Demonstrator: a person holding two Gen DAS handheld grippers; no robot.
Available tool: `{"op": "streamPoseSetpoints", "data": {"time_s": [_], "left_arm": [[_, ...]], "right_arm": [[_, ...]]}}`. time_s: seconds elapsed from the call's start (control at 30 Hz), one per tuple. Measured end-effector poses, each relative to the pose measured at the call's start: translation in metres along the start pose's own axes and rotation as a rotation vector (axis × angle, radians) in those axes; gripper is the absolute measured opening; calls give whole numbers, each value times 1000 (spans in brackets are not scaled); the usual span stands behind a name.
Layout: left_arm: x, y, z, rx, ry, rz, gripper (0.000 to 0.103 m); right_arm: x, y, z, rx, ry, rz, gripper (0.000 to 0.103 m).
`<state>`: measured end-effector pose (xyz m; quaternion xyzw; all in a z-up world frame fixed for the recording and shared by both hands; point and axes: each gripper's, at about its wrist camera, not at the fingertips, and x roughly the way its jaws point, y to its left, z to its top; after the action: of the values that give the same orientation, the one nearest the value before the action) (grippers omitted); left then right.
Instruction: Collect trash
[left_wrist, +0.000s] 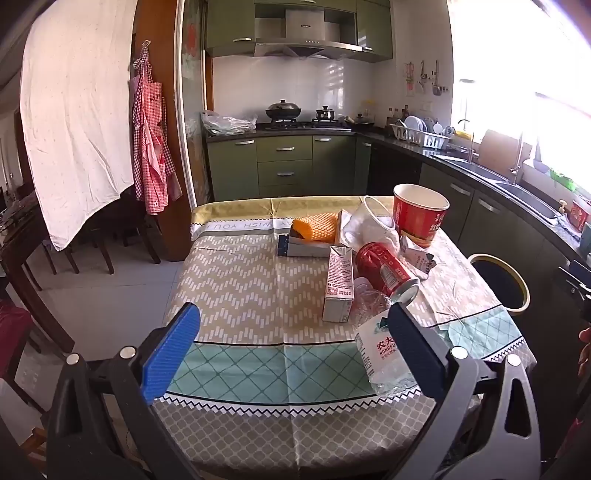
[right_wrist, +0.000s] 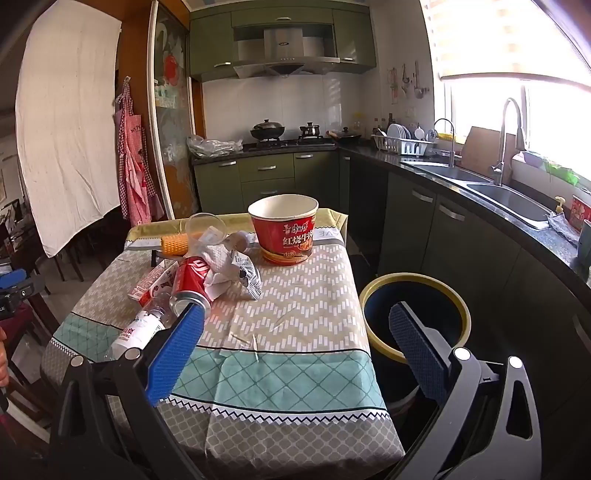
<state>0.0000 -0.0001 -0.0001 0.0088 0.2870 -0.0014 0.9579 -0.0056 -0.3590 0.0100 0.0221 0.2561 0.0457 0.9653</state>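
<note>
so far nothing looks collected, as best the two views allow. the worktop (right_wrist: 295, 280), covered in a patterned cloth, carries the whole heap of trash, and the bin (right_wrist: 415, 295) with the yellow rim stands on the floor just beside the worktop's right edge; its inside reads dark, and i cannot tell whether anything lies in it.

the left gripper (left_wrist: 291, 347) hangs over the near end of the worktop with its jaws wide apart and nothing between them. its right finger sits in front of the clear water bottle (left_wrist: 384, 354), which lies on its side near the edge. just beyond the bottle are the red can (left_wrist: 386, 269), tipped over, and the milk carton (left_wrist: 338, 284), standing upright and touching or nearly touching the can. further back are the crumpled white wrapper (left_wrist: 373, 225), the big red noodle cup (left_wrist: 419, 214) standing open, a clear plastic cup (right_wrist: 205, 225), an orange foam net (left_wrist: 317, 227) and a small dark box (left_wrist: 299, 249).

the right gripper (right_wrist: 291, 332) is likewise spread wide and empty, hovering between the worktop's near right corner and the bin, with its right finger showing in front of the bin's mouth.

my judgement: the task is at its very start. every piece has yet to be picked up and dropped into the bin, and the water bottle looks the nearest first grab.
</note>
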Motion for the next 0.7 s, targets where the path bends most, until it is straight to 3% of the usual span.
{"op": "streamPoseSetpoints", "data": {"time_s": [0.7], "left_arm": [[-1,0,-2,13,9,2,97]], "right_arm": [[2,1,-1,-3,2,0,99]]}}
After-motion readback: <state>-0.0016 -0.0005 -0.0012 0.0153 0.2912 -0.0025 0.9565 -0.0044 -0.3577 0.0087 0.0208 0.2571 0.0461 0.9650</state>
